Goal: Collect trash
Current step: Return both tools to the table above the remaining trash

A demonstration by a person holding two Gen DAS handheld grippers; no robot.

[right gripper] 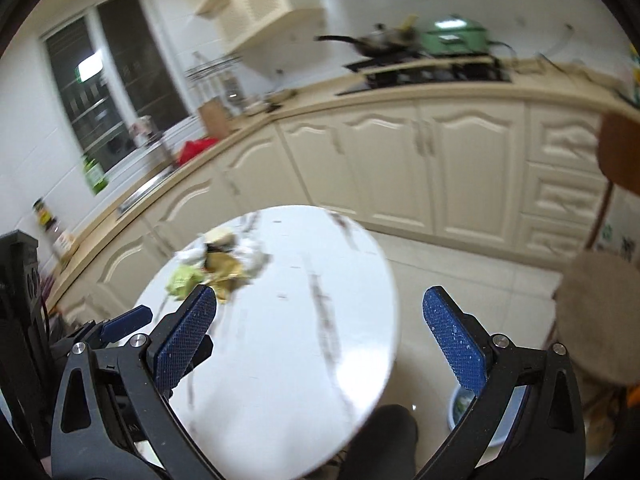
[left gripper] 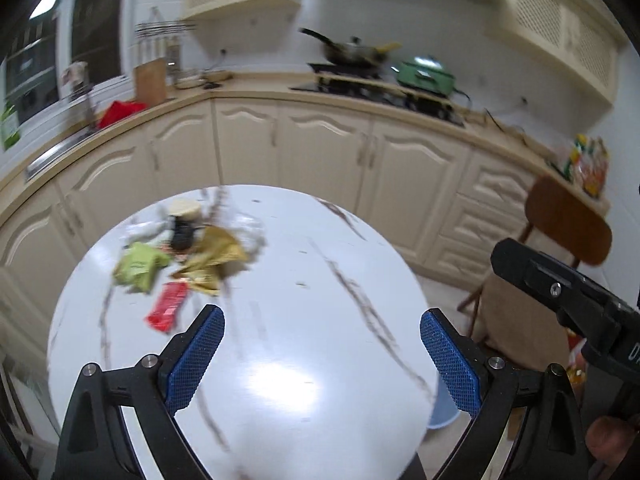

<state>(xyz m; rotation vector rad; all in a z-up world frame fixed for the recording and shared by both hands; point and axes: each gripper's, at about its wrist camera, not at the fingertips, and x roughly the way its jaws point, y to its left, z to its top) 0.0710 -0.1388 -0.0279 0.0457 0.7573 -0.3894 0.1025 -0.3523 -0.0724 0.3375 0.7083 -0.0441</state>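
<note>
Trash [left gripper: 180, 264] lies in a loose heap on the far left part of the round white tabletop [left gripper: 280, 360]: a green packet [left gripper: 138, 266], a crumpled yellow-brown wrapper [left gripper: 214, 258], a red wrapper [left gripper: 168, 306] nearest me, and a dark jar with a pale lid [left gripper: 184, 222] behind them. I see my left gripper [left gripper: 322, 354] high above the tabletop with its fingers [left gripper: 196, 360] spread wide and nothing between them. My right gripper [right gripper: 320, 338] is also above the tabletop's near edge, its fingers [right gripper: 184, 338] released and bare. Both views are blurred. From the right view the heap [right gripper: 218, 266] sits just past the left fingertip. A blue bin [right gripper: 460, 404] stands on the floor under the tabletop's right side. A wooden chair [left gripper: 566, 222] stands to the right, with cream cabinets [left gripper: 320, 148] behind.
</note>
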